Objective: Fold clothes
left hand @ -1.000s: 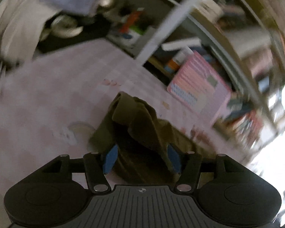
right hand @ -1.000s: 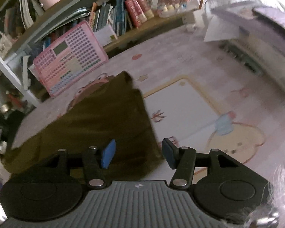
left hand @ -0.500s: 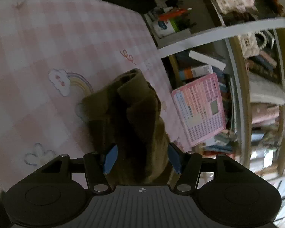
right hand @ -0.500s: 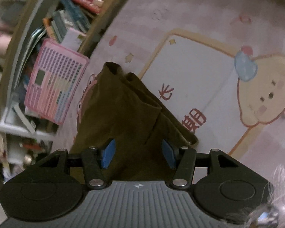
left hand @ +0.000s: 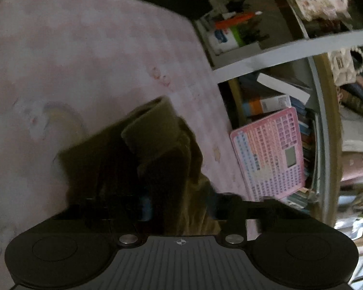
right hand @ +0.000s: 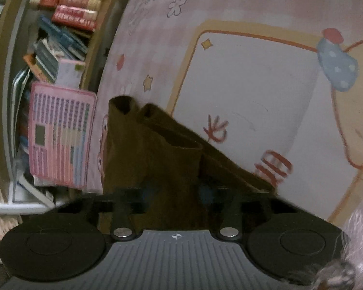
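Both claws have just been closing, left claw (left hand: pixel 179 207) and right claw (right hand: pixel 175 193) each clamped on the olive garment (right hand: pixel 152 149) bunched beside the pink toy keyboard (right hand: pixel 60 133) on the cartoon-print mat (right hand: pixel 249 77), grasp made, next lift and spread.

Left gripper (left hand: pixel 179 207) jaws smeared by motion blur, shelf clutter (left hand: pixel 242 24) too blurred to identify
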A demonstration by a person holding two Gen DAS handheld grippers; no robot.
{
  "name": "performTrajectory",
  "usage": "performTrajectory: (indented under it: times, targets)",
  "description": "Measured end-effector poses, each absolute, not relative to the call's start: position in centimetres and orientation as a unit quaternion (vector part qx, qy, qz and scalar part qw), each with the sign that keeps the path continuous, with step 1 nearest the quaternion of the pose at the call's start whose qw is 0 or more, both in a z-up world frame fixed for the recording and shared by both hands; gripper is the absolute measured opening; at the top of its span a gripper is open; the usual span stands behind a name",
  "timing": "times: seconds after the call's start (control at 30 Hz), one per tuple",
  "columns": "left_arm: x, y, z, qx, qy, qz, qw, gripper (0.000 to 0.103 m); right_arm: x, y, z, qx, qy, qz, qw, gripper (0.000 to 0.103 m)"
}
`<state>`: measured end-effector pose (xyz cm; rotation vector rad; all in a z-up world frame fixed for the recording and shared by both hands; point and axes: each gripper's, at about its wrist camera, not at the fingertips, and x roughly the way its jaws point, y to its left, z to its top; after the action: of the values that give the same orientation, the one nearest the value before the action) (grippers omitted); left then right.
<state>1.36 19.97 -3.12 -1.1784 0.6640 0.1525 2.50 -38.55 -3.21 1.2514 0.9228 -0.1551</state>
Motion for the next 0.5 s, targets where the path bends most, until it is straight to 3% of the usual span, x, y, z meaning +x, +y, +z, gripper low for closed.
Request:
performTrajectory:
  times: [0.1, 0.27, 0.37, 0.5]
  targets:
    - [2.9, 20.2, -0.9, -0.533, 0.287, 0.043, 0.795, 0.003, 4.4, -38.5, -1.5, 0.548, 0.397, -0.056, 0.734, 0.003]
    - [0.7, 20.5, 4.8, -0.513, 0.211, -0.053, 0.830, 0.003, 3.5, -38.4, 8.1, 0.492, 0.279, 0.029, 0.824, 0.003]
    - [-1.7, 21.1, 1.9, -0.525, 0.246, -0.043, 0.814, 0.003, 0.0, -38.7, 9.8, 0.456, 0.267, 0.028, 0.848, 0.003]
    - [-4.2, 21.1, -5.1, -0.542, 0.341, 0.025, 0.768, 0.003, -2.5, -38.7, 3.3, 0.469, 0.351, -0.032, 0.810, 0.003]
